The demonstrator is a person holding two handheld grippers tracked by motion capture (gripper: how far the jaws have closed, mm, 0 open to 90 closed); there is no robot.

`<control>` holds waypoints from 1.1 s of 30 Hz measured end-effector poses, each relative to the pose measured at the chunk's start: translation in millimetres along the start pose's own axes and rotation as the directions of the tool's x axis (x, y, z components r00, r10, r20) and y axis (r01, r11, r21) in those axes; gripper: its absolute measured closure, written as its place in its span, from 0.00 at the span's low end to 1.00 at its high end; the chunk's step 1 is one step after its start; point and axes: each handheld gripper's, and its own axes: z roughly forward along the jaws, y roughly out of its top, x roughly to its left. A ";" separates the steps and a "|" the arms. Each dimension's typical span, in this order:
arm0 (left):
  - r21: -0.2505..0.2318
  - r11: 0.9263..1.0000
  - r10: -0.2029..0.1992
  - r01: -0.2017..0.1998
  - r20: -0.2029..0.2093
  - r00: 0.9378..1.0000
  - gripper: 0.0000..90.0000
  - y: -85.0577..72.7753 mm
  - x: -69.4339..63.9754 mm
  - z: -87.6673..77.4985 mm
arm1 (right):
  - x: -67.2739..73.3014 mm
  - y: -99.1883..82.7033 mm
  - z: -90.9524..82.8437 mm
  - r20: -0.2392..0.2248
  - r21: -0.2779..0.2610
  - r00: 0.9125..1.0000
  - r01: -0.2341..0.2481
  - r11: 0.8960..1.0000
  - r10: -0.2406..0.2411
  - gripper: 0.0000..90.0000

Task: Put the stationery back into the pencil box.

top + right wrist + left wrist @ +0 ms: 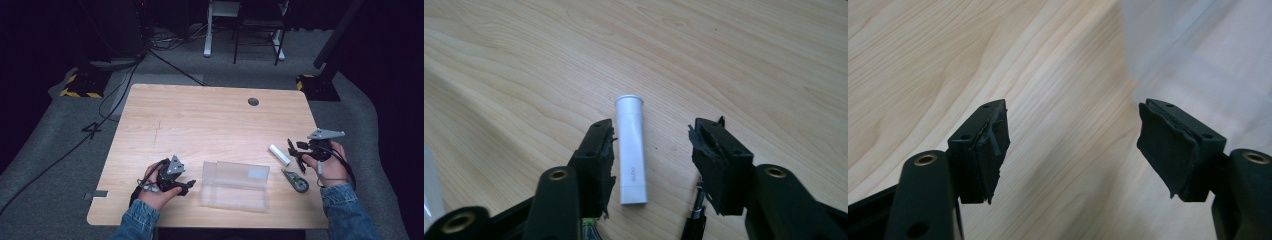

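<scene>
Far tabletop (210,115) open, clear case (235,185) blocking front centre

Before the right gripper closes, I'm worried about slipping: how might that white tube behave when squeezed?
The white tube looks round and smooth, so it could roll or squirt from the right gripper. It seems rigid and probably light, lying flat on the table.

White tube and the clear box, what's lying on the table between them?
Only bare wood in the high view between the white tube and the clear box; the dark tool lies right of that stretch.
</scene>
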 end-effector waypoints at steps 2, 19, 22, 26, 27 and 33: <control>0.009 1.000 -0.019 0.019 -0.021 1.000 0.32 -5.0 5.0 0.4 | -5.0 -0.2 1.0 0.009 0.011 1.000 -0.022 1.000 0.022 0.60; -0.016 0.993 -0.113 0.113 -0.047 0.992 0.27 -33.0 29.8 2.3 | -32.5 -1.0 49.6 0.072 0.061 0.995 -0.077 0.995 0.072 0.55; -0.017 0.993 -0.115 0.114 -0.048 0.992 0.27 -33.0 29.9 2.4 | -35.8 -0.9 55.2 0.073 0.099 0.994 -0.092 0.991 0.085 0.59; -0.017 0.993 -0.115 0.115 -0.048 0.992 0.27 -33.0 29.9 2.5 | -41.5 -2.8 59.1 0.103 0.116 0.986 -0.143 0.983 0.132 0.61; -0.018 0.993 -0.116 0.115 -0.049 0.992 0.27 -33.0 30.0 2.5 | -42.4 -3.4 59.7 0.108 0.124 0.985 -0.149 0.981 0.136 0.61; -0.019 0.993 -0.114 0.113 -0.049 0.992 0.26 -32.8 30.2 2.7 | -44.5 -11.8 68.5 0.106 0.173 0.982 -0.174 0.969 0.158 0.66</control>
